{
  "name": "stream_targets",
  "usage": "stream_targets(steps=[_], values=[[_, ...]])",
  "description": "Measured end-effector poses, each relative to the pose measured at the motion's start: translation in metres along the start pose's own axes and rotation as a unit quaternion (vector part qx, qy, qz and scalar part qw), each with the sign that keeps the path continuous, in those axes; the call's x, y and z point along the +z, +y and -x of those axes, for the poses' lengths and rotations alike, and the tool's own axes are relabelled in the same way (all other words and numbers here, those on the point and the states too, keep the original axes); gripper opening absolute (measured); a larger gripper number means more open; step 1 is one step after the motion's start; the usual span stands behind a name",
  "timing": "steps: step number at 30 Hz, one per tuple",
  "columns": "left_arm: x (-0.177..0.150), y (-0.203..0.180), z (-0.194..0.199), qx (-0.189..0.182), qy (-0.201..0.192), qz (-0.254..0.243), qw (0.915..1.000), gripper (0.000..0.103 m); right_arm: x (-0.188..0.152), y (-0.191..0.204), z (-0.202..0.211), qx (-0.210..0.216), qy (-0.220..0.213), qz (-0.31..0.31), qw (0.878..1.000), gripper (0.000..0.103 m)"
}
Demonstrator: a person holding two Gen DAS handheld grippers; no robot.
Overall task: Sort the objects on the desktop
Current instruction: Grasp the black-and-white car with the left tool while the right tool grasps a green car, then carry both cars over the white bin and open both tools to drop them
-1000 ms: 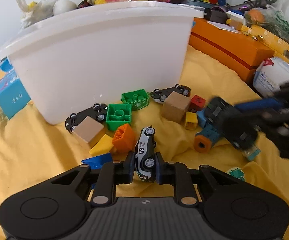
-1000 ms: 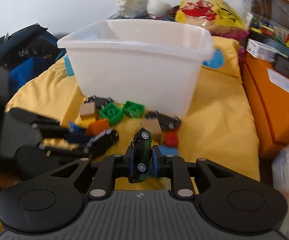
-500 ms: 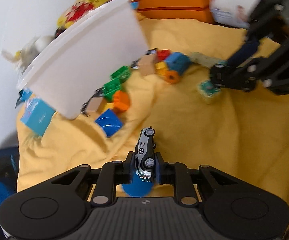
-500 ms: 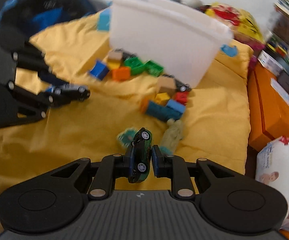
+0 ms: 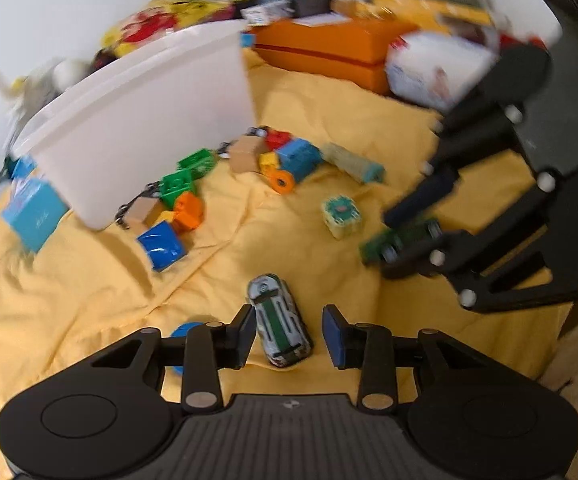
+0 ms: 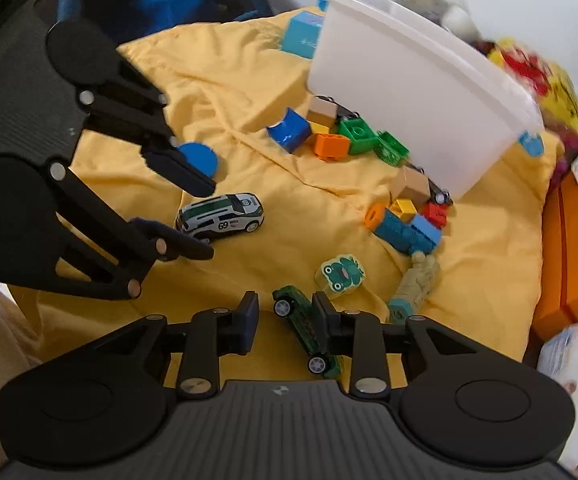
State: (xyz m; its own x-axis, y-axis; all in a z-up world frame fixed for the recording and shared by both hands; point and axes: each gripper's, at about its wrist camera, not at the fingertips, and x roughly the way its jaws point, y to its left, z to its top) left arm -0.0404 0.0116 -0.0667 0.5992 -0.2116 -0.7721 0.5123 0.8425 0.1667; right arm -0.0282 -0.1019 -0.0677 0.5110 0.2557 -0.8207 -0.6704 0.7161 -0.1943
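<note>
Left gripper (image 5: 289,334): jaws have just been opening and now stand apart, the white-and-green toy car (image 5: 280,322) lying released on the yellow cloth (image 5: 89,280) between them, beside a blue disc (image 6: 199,158). Right gripper (image 6: 283,322): jaws likewise just opened, the dark green toy car (image 6: 307,330) resting tilted against the right finger, free of the left one, near a frog-printed block (image 6: 340,274). Remaining stock: coloured and wooden blocks (image 6: 331,136) heaped along the foot of the white plastic bin (image 6: 409,92), well apart from both cars.
</note>
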Motion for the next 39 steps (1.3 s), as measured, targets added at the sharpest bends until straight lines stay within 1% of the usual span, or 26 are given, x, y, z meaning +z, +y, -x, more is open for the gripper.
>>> stream_targets(steps=[1,3,6,8,10,13,16,17,18,20,22,24,26,28,30,33,35,37,39], values=[[0.001,0.004,0.000,0.003,-0.001,0.011,0.9999,0.042,0.000,-0.004,0.002,0.009,0.000,-0.016,1.000,0.033],[0.001,0.010,-0.001,0.008,0.002,0.026,0.9996,0.043,0.000,-0.010,0.006,0.012,-0.001,-0.034,0.999,0.033],[0.001,0.017,-0.004,-0.002,0.010,0.047,0.9988,0.043,-0.004,-0.018,0.005,0.027,0.010,-0.049,0.998,0.034],[0.001,0.019,-0.006,-0.007,0.012,0.053,0.9985,0.043,-0.008,-0.021,0.004,0.032,0.007,-0.051,0.998,0.048],[0.003,0.018,-0.010,-0.013,0.016,0.054,0.9983,0.043,-0.011,-0.025,0.001,0.036,0.007,-0.044,0.998,0.053],[0.003,0.018,-0.024,-0.020,0.031,0.066,0.9971,0.043,-0.017,-0.029,-0.011,0.057,0.029,-0.038,0.997,0.053],[-0.001,0.022,-0.036,-0.037,0.049,0.097,0.9934,0.042,-0.023,-0.027,-0.019,0.065,0.032,-0.037,0.997,0.049],[-0.003,0.024,-0.035,-0.040,0.045,0.104,0.9927,0.038,-0.024,-0.027,-0.018,0.068,0.029,-0.042,0.996,0.042],[-0.004,0.025,-0.035,-0.044,0.044,0.109,0.9922,0.035,-0.024,-0.028,-0.017,0.074,0.030,-0.048,0.996,0.041],[-0.005,0.027,-0.032,-0.051,0.040,0.114,0.9913,0.034,-0.024,-0.027,-0.015,0.075,0.035,-0.052,0.995,0.035],[-0.004,0.030,-0.024,-0.068,0.029,0.124,0.9895,0.034,-0.022,-0.027,-0.013,0.082,0.039,-0.050,0.995,0.034],[0.002,0.034,-0.013,-0.072,0.009,0.124,0.9896,0.034,-0.020,-0.029,-0.010,0.085,0.036,-0.049,0.994,0.034],[0.012,0.037,-0.001,-0.058,-0.015,0.112,0.9919,0.034,-0.015,-0.035,-0.001,0.081,0.023,-0.051,0.995,0.033],[0.026,0.045,0.011,-0.049,-0.042,0.112,0.9915,0.034,-0.007,-0.043,0.010,0.072,0.001,-0.055,0.996,0.033],[0.043,0.056,0.022,-0.036,-0.069,0.112,0.9907,0.034,0.005,-0.054,0.022,0.053,-0.026,-0.057,0.997,0.033],[0.072,0.077,0.034,-0.002,-0.115,0.108,0.9875,0.034,0.030,-0.073,0.040,0.012,-0.082,-0.064,0.994,0.033],[0.091,0.093,0.035,0.021,-0.132,0.109,0.9850,0.034,0.048,-0.085,0.049,-0.023,-0.125,-0.069,0.989,0.033],[0.112,0.110,0.034,0.040,-0.145,0.117,0.9816,0.034,0.066,-0.098,0.054,-0.049,-0.163,-0.082,0.982,0.033],[0.131,0.124,0.029,0.049,-0.154,0.123,0.9790,0.034,0.082,-0.108,0.053,-0.076,-0.188,-0.093,0.975,0.033]])
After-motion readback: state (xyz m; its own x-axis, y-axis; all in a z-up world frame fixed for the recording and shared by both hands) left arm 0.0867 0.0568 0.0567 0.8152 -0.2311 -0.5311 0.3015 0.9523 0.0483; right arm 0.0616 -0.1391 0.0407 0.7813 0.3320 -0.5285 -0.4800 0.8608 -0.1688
